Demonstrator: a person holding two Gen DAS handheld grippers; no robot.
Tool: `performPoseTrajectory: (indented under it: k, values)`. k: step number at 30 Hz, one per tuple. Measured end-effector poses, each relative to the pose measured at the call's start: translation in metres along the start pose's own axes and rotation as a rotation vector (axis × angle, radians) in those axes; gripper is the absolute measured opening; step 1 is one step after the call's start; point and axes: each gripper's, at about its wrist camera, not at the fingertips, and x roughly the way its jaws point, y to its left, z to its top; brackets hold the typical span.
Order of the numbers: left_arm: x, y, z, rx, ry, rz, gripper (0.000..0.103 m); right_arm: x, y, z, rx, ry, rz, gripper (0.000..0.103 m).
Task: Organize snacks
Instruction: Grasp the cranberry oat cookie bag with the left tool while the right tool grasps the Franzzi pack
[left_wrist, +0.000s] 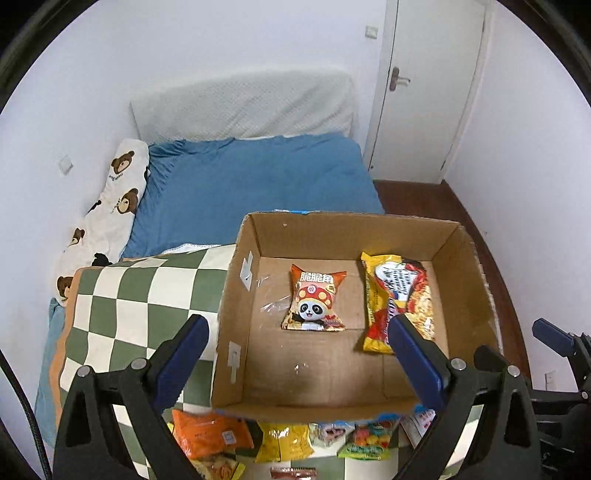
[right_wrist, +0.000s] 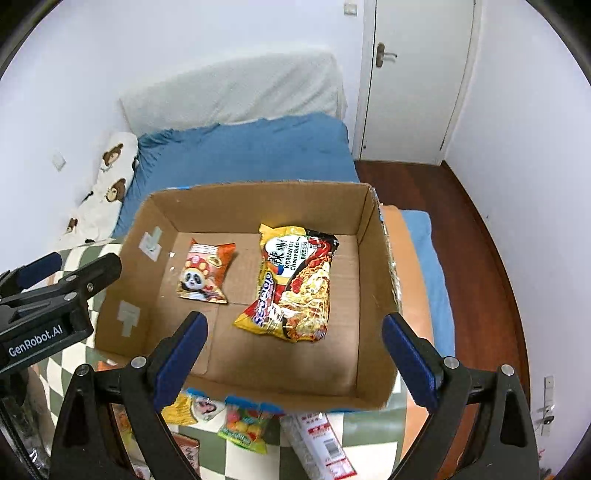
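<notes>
An open cardboard box stands on a green-and-white checked cloth. Inside lie an orange panda snack bag and a yellow and red noodle packet. My left gripper hovers open over the box's near left part, nothing between its fingers. My right gripper hovers open over the box's near edge, also holding nothing. Loose snacks lie in front of the box: an orange packet, a yellow bag, a colourful candy bag and a white and red packet.
The checked cloth covers the near end of a bed with a blue sheet. A bear-print pillow lies along the left wall. A white door and wooden floor are to the right. The left gripper's body shows at the right view's left edge.
</notes>
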Motion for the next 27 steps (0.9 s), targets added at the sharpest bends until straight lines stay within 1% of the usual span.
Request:
performPoseTrajectory:
  k: [6,11,13,15,17,19,22,25,26,27]
  values:
    - [-0.038,0.001,-0.016,0.003,-0.051,0.0,0.099,-0.045,0.002,-0.02,0.023,-0.057,0.02,0.097]
    - [-0.057,0.005,-0.037,-0.002,-0.044,-0.011,0.099,-0.071,0.003,-0.04,0.047,-0.073,0.039,0.097]
    - [-0.06,0.007,-0.053,-0.001,-0.02,-0.014,0.099,-0.079,0.001,-0.053,0.063,-0.062,0.05,0.097]
    - [-0.058,0.011,-0.074,-0.003,0.026,-0.013,0.099,-0.082,-0.001,-0.069,0.079,-0.037,0.063,0.097]
    - [-0.052,0.015,-0.1,0.005,0.086,-0.006,0.099,-0.079,-0.004,-0.089,0.097,0.008,0.078,0.097]
    - [-0.043,0.022,-0.131,0.017,0.162,0.012,0.099,-0.07,-0.01,-0.116,0.124,0.073,0.081,0.098]
    - [-0.021,0.038,-0.183,0.02,0.298,0.041,0.099,-0.05,-0.023,-0.156,0.174,0.174,0.096,0.098]
    - [0.002,0.061,-0.224,0.0,0.414,0.076,0.099,-0.026,-0.039,-0.199,0.223,0.274,0.076,0.098]
    - [0.012,0.072,-0.241,-0.018,0.464,0.086,0.099,-0.019,-0.043,-0.21,0.233,0.297,0.064,0.098]
    - [0.017,0.081,-0.252,-0.036,0.495,0.091,0.099,-0.013,-0.047,-0.219,0.238,0.309,0.045,0.098]
